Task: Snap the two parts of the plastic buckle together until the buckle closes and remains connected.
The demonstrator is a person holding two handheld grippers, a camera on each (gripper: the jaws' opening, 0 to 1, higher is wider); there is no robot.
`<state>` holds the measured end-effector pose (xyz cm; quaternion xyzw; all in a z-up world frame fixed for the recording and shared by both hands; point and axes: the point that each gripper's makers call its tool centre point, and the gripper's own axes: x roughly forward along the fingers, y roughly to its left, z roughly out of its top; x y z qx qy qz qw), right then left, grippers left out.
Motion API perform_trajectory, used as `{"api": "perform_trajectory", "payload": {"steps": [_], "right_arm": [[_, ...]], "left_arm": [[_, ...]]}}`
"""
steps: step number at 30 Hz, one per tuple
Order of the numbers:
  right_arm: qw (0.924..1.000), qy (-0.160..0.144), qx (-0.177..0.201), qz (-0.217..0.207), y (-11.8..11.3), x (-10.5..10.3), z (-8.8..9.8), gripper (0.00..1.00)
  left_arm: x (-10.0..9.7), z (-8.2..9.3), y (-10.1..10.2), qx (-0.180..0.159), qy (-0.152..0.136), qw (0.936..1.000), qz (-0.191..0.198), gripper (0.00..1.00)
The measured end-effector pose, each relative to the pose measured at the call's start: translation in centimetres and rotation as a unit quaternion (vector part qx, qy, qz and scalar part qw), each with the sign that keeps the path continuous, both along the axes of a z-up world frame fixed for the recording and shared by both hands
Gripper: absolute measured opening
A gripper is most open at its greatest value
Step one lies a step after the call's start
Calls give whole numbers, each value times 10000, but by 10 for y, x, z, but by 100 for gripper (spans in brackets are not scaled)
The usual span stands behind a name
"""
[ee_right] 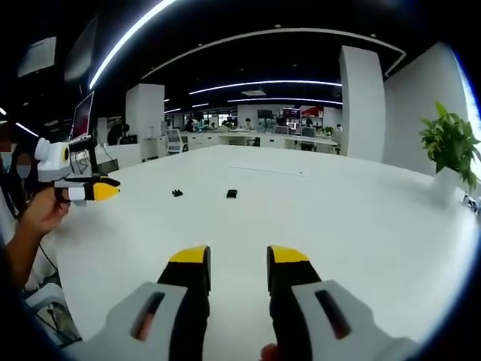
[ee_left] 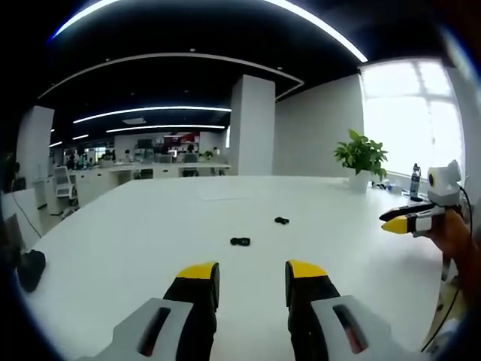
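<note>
Two buckle halves lie apart on the table, ungrasped; left gripper and right gripper, both with jaws apart and empty, must each reach one.

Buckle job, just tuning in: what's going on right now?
A person holds a gripper in each hand over a large white table. The left gripper and the right gripper are both open and hold nothing. The two black buckle parts lie apart on the table, untouched: one nearer the left gripper, the other farther off. They are not snapped together, so no grasp has been made yet. A potted plant stands at the table's far edge.
</note>
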<state>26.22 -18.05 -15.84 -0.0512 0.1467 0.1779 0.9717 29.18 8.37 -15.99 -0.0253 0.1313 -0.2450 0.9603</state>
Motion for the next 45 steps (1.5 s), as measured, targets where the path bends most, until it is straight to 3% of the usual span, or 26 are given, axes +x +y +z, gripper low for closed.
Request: {"api": "perform_trajectory", "payload": {"steps": [23, 38, 45], "right_arm": [[9994, 208, 82, 247, 14, 38, 2, 25], [9990, 332, 58, 308, 21, 61, -2, 24], [9987, 304, 90, 394, 28, 68, 1, 24]], "left_arm": [[27, 1, -16, 57, 126, 9997, -219, 34], [43, -6, -27, 238, 236, 9990, -285, 34], [51, -11, -29, 146, 378, 9985, -358, 34]]}}
